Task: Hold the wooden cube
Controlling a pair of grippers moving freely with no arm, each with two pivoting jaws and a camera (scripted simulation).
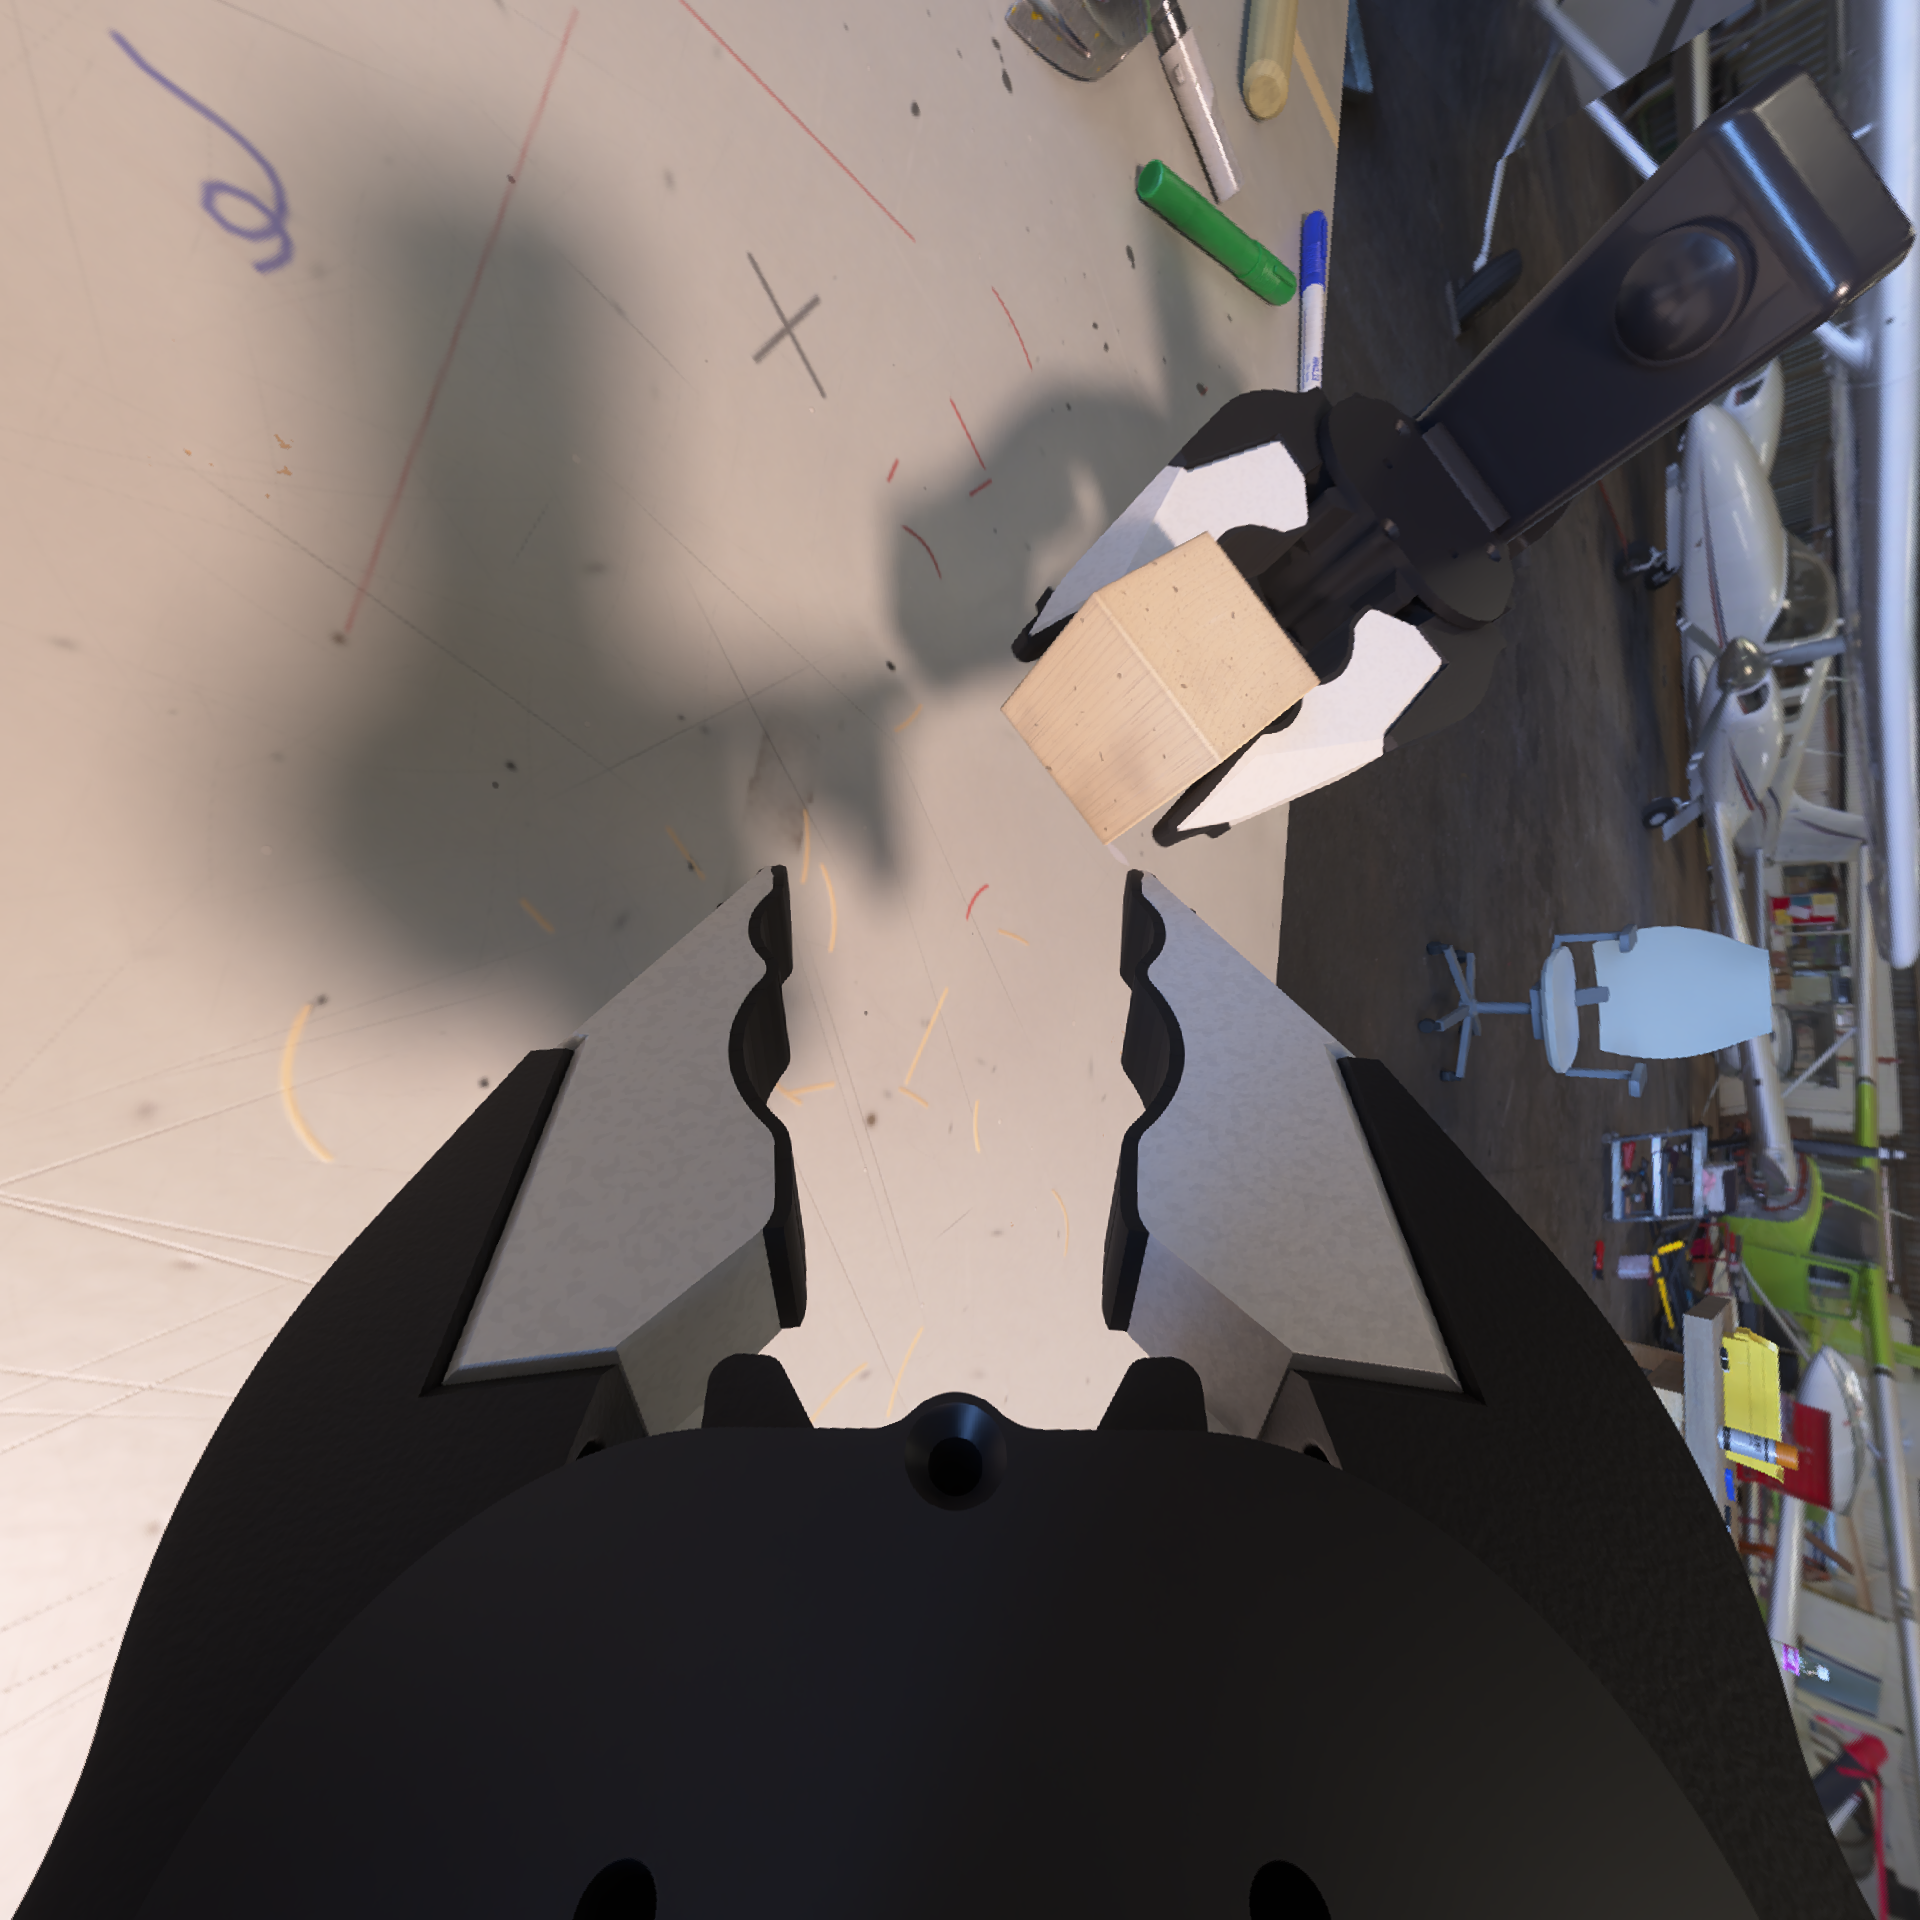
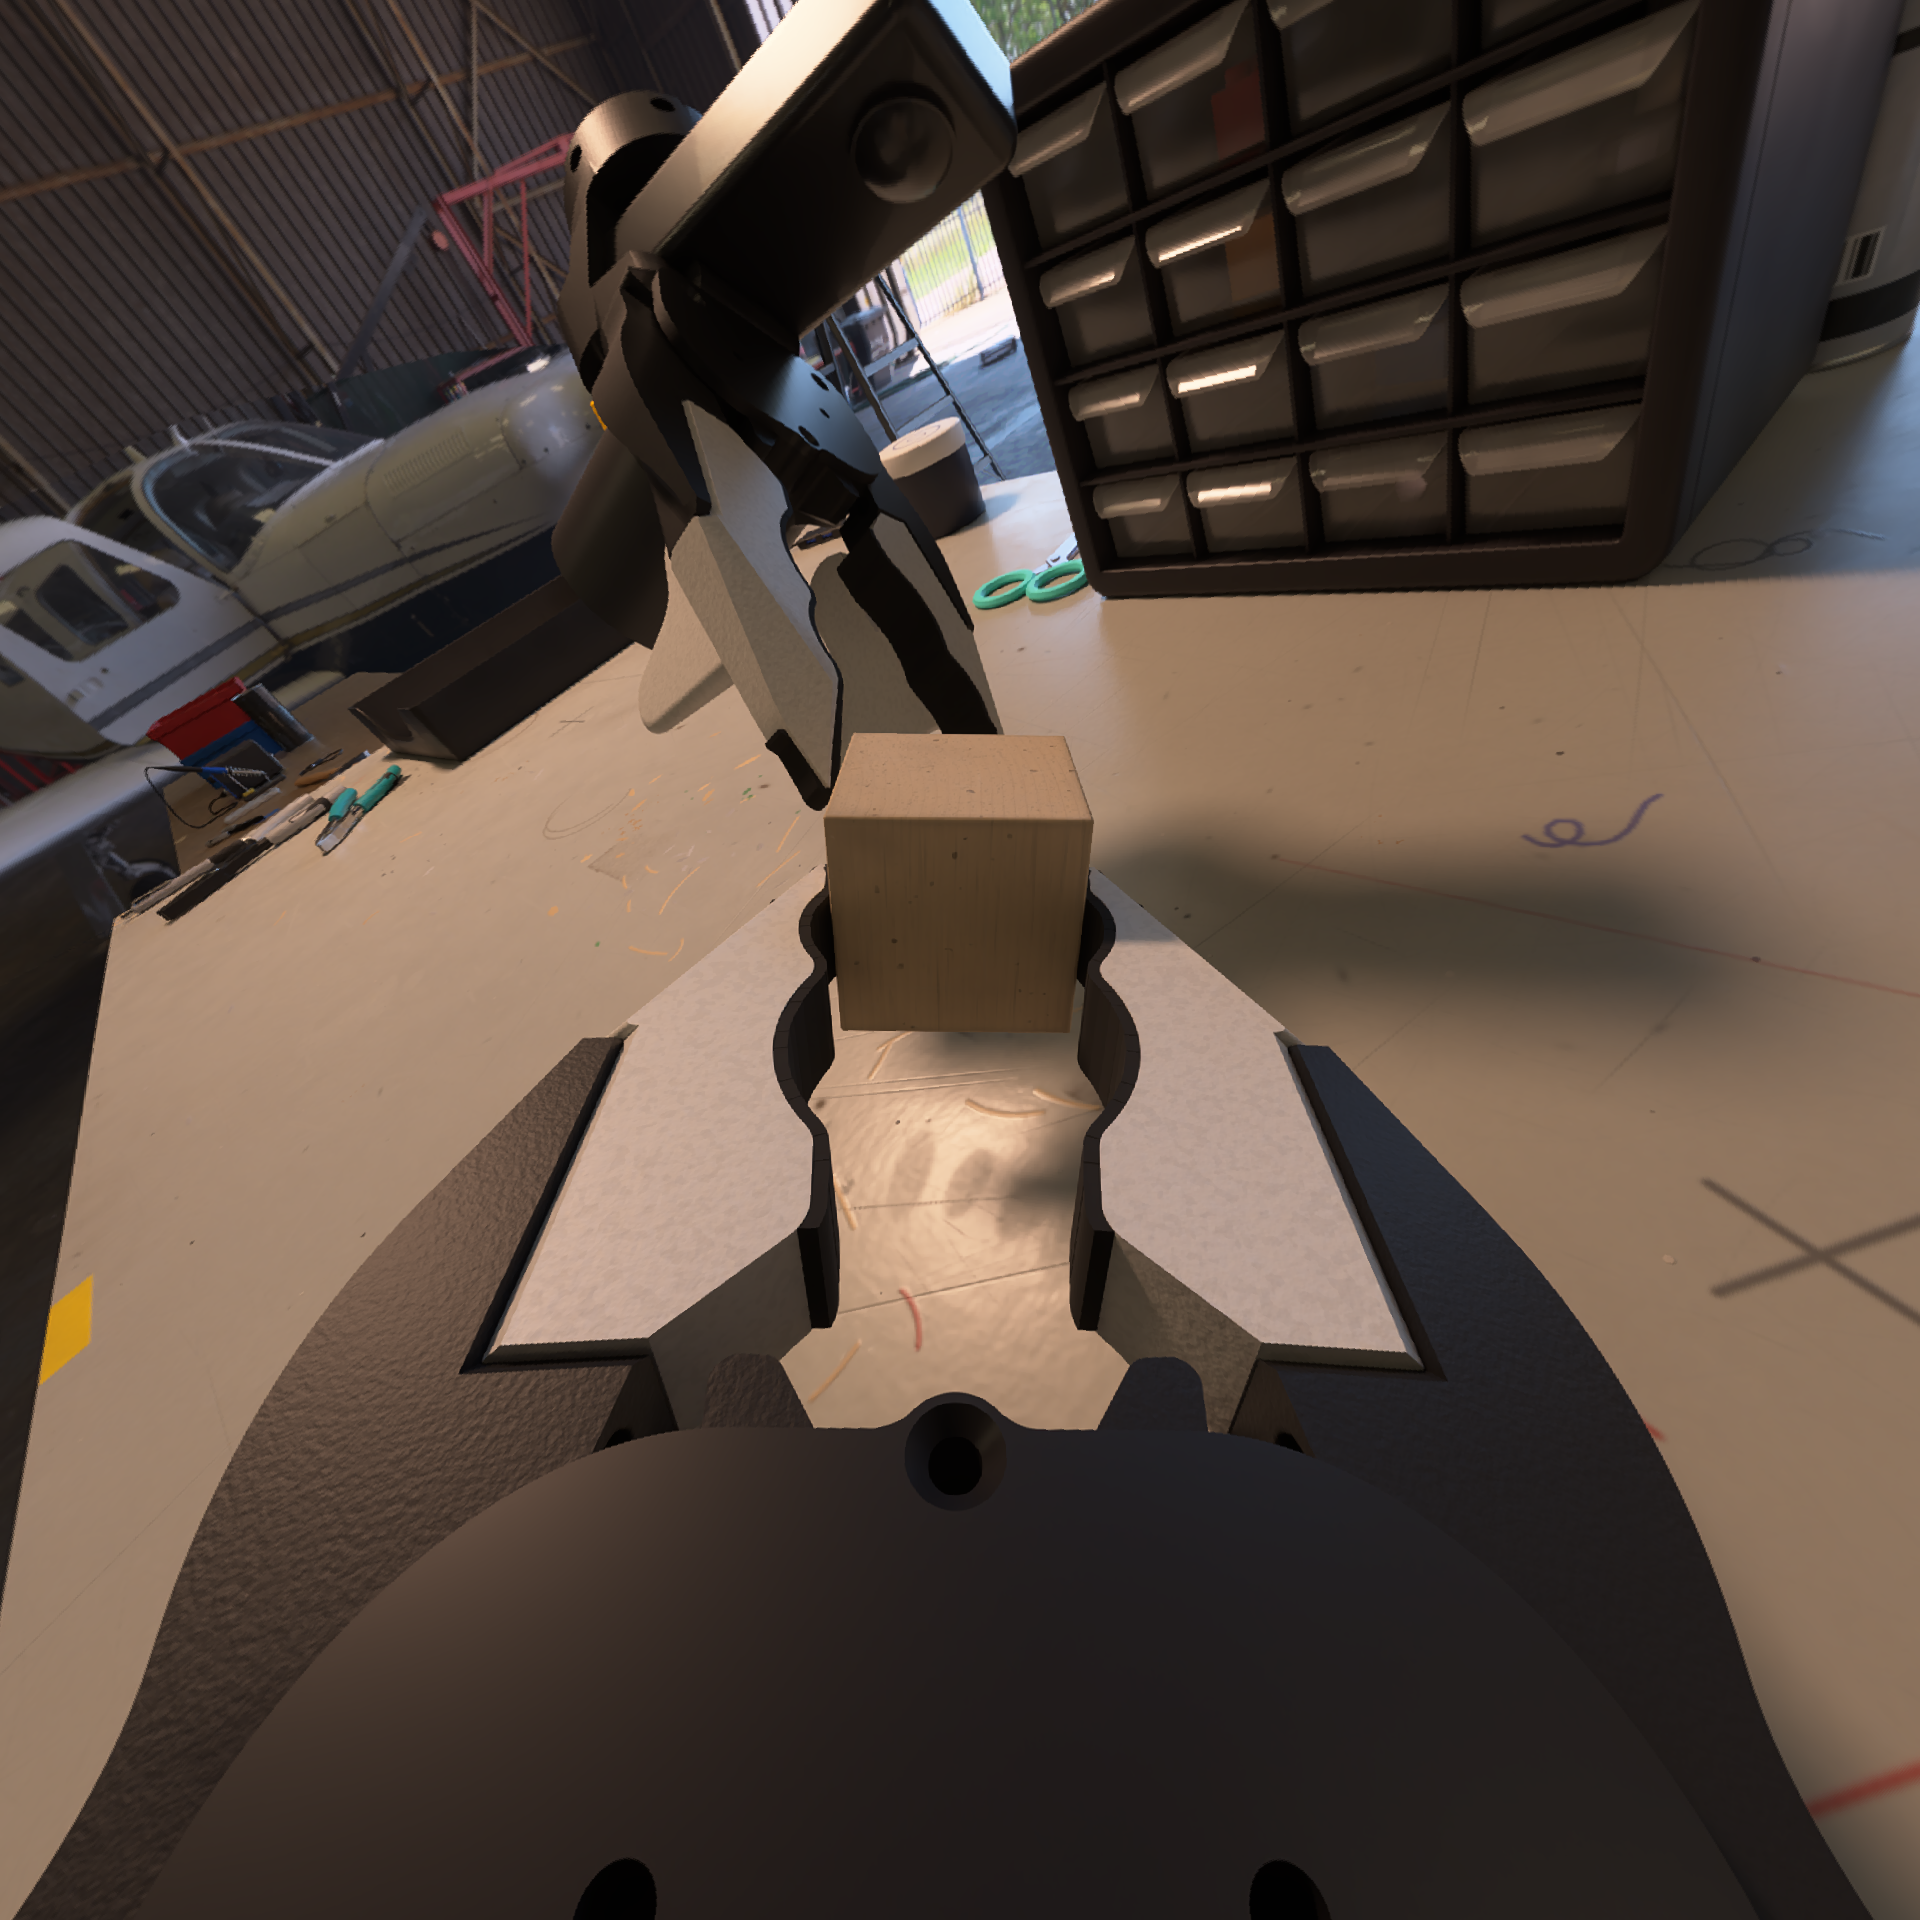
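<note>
The wooden cube (image 2: 956, 914) is a pale block clamped between the fingertips of my right gripper (image 2: 958, 906), which is shut on it and holds it a little above the table. In the left wrist view the cube (image 1: 1153, 686) sits up and to the right, held by the right gripper (image 1: 1101, 738) near the table's edge. My left gripper (image 1: 956, 881) is open and empty, its tips just short of the cube. From the right wrist view the left gripper (image 2: 899, 756) hangs open right behind the cube's top edge.
A dark drawer cabinet (image 2: 1351, 312) stands at the back right, green scissors handles (image 2: 1029, 584) beside it. A green marker (image 1: 1210, 234) and a blue pen (image 1: 1311, 291) lie near the table edge (image 1: 1294, 883). Hand tools (image 2: 353, 805) lie far left.
</note>
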